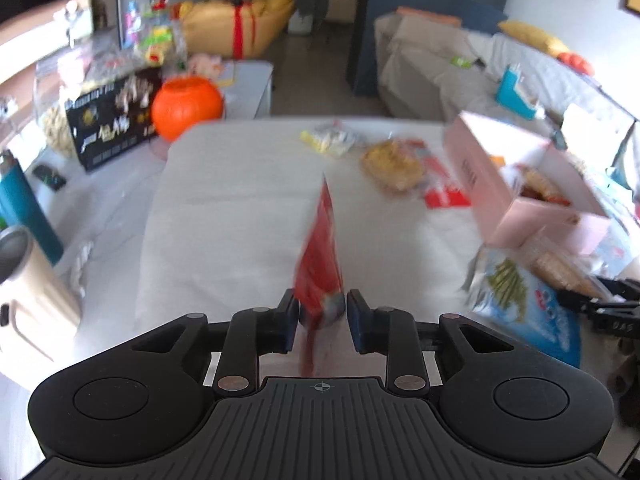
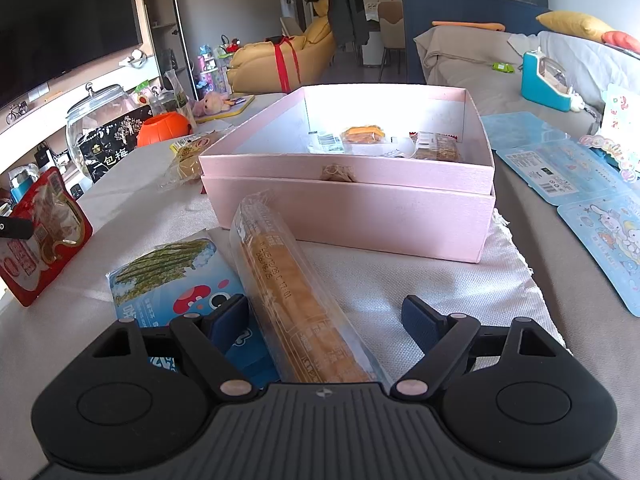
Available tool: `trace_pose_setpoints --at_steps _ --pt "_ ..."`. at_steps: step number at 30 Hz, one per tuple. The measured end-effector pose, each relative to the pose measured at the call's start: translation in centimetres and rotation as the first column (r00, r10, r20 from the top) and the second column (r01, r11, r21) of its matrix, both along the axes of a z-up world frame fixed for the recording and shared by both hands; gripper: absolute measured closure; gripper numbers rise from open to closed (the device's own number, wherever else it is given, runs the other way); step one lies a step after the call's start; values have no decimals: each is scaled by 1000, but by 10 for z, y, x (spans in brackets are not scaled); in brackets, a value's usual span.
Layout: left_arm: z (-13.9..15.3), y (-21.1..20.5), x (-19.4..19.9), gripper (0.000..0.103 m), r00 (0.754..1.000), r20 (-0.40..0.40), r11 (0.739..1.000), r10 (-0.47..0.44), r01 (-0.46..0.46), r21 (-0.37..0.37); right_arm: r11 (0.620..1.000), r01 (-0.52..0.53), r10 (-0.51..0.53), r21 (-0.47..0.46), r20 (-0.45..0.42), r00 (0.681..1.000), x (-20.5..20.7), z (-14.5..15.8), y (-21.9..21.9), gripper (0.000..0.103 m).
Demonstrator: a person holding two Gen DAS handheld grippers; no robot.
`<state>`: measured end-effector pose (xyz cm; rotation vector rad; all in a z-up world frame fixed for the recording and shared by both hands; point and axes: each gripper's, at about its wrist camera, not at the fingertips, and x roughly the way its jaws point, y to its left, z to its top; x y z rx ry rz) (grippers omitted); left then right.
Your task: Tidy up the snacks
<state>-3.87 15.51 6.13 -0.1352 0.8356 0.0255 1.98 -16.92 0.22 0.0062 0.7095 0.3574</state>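
Observation:
My left gripper (image 1: 322, 312) is shut on a red snack bag (image 1: 320, 256), held edge-on above the white cloth; the bag also shows at the left of the right wrist view (image 2: 40, 236). My right gripper (image 2: 326, 320) is open, its fingers either side of a long clear sleeve of crackers (image 2: 296, 292) that lies on the cloth. A blue seaweed snack bag (image 2: 176, 280) lies left of the sleeve and shows in the left wrist view (image 1: 524, 304). The open pink box (image 2: 348, 200) holds a few small snacks and also shows at the right of the left wrist view (image 1: 516, 168).
A clear pastry packet (image 1: 394, 164), a red packet (image 1: 444, 192) and a yellow candy bag (image 1: 328, 140) lie at the cloth's far side. An orange pumpkin bowl (image 1: 186, 106), a black box (image 1: 112, 120) and a mug (image 1: 28, 280) stand left. Blue sheets (image 2: 560, 164) lie right.

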Motion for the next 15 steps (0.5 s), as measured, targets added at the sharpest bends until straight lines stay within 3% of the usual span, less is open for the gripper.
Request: trace_pose_setpoints --at_steps 3,8,15 --pt "-12 0 8 73 1000 -27 999 1 -2 -35 1000 0 0 -1 0 1000 0 0 0 19" --pt "-7 -1 10 75 1000 21 999 17 -16 -30 1000 0 0 -2 0 1000 0 0 0 19" --pt "7 -16 -1 76 995 78 985 -65 76 -154 1000 0 0 -1 0 1000 0 0 0 19"
